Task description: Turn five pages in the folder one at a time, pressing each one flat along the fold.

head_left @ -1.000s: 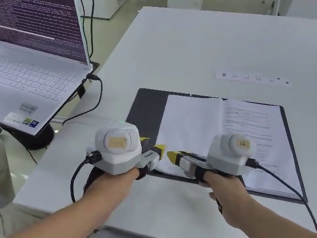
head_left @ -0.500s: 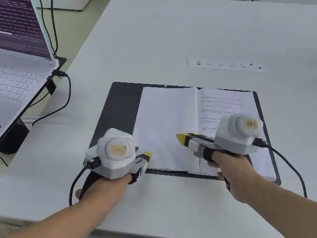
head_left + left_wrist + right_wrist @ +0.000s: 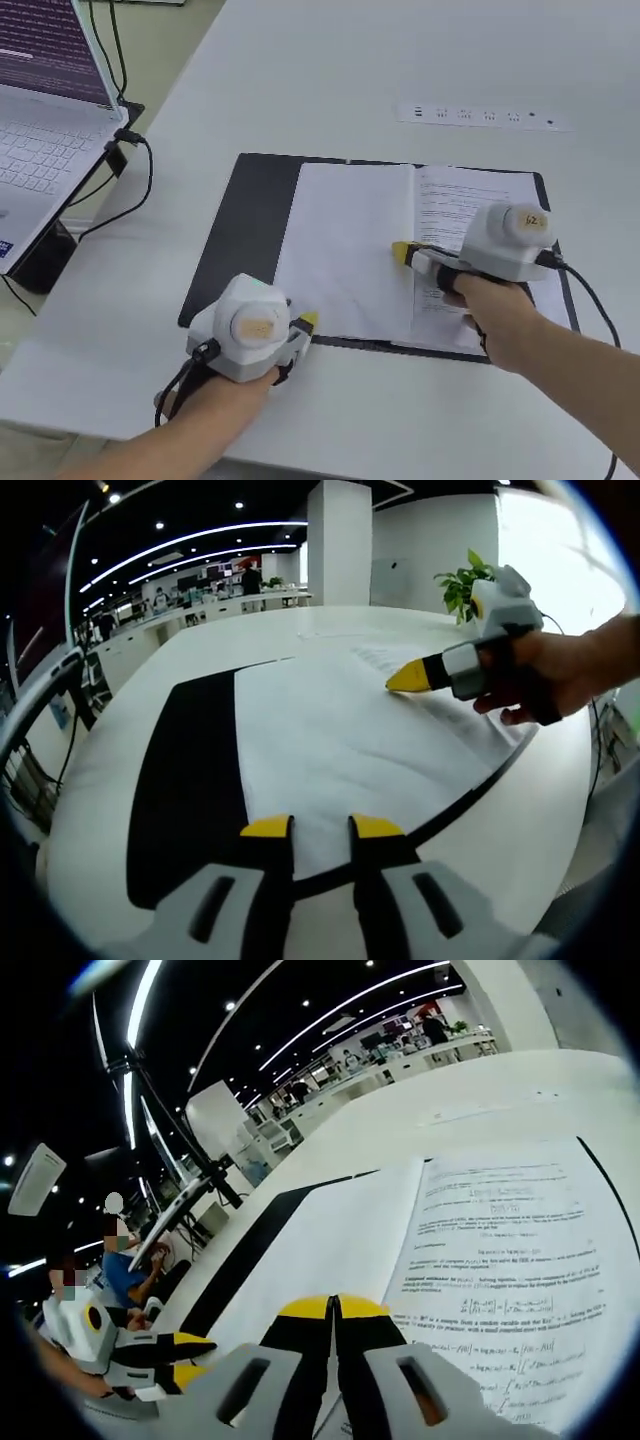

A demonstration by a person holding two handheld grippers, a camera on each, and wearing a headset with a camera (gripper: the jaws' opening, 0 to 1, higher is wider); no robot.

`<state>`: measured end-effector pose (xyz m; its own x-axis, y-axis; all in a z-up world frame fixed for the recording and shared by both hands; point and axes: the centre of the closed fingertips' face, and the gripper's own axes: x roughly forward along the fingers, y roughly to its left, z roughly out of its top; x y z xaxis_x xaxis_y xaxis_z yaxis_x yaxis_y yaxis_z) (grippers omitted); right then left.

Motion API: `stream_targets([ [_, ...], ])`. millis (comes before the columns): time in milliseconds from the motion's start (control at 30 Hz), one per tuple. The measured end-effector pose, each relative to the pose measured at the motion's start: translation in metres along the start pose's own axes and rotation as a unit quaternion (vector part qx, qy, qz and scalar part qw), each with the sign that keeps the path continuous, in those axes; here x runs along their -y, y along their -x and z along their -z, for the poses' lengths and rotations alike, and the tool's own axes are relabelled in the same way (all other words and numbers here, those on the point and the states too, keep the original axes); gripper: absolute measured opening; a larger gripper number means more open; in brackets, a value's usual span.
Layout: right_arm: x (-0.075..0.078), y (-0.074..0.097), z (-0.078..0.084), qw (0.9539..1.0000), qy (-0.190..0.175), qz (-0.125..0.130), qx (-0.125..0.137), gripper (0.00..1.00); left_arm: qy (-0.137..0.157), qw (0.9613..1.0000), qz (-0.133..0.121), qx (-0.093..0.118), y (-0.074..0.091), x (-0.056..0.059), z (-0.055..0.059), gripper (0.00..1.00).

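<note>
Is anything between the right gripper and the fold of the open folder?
Nothing visible. The right gripper, jaws closed, has its tips right by the fold of the folder, with bare paper under them.

Open table (image 3: 330, 60) beyond folder (image 3: 245, 230); laptop (image 3: 40, 140) leftward.

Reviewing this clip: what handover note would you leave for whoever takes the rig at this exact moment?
Left gripper: fingers slightly apart, holding nothing, at the near edge of the blank white page.
Right gripper: fingers shut, empty, tips over the fold between that page and the printed page.
Black folder: lying open on the white table.
Done: a page seems to lie turned, blank side up. The number of turns cannot be read.
Left: press flat along the fold, then turn the remaining pages one at a time.
</note>
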<state>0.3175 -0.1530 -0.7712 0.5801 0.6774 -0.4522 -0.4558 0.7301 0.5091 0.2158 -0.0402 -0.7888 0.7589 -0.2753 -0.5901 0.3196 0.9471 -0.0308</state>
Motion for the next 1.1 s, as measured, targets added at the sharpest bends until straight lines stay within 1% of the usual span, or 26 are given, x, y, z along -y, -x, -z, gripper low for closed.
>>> stream_targets([
  [33,0.004,-0.002,-0.002,1.0,-0.001,0.004,0.001,0.0,-0.001,1.0,0.001,0.002,0.0,0.0,0.0,0.2],
  [100,0.008,-0.005,-0.006,1.0,-0.005,0.004,0.005,0.0,-0.004,1.0,0.002,0.003,0.0,0.0,0.0,0.2],
  [200,0.011,-0.007,-0.014,0.9998,-0.003,0.01,0.016,0.0,-0.002,1.0,0.002,0.005,-0.001,-0.001,0.0,0.2],
  [367,0.013,-0.011,-0.022,0.9997,0.0,0.009,0.023,0.0,-0.002,1.0,0.001,0.005,-0.004,-0.002,0.001,0.2],
  [567,0.022,-0.019,-0.035,0.999,0.0,0.017,0.041,0.0,0.0,1.0,0.0,0.009,-0.004,-0.002,0.001,0.2],
  [700,0.027,-0.027,-0.043,0.9983,0.003,0.024,0.052,0.0,0.001,0.9999,-0.001,0.014,-0.003,-0.002,0.001,0.2],
  [867,0.034,-0.035,-0.054,0.9973,0.005,0.035,0.064,0.0,-0.001,0.9999,-0.001,0.012,-0.003,-0.002,0.001,0.2],
  [933,0.039,-0.039,-0.059,0.9969,0.001,0.04,0.068,0.0,-0.001,0.9999,-0.001,0.014,-0.003,-0.002,0.001,0.2],
  [1100,0.047,-0.049,-0.071,0.996,0.014,0.054,0.069,0.0,0.0,0.9999,-0.002,0.015,-0.003,-0.002,0.001,0.2],
])
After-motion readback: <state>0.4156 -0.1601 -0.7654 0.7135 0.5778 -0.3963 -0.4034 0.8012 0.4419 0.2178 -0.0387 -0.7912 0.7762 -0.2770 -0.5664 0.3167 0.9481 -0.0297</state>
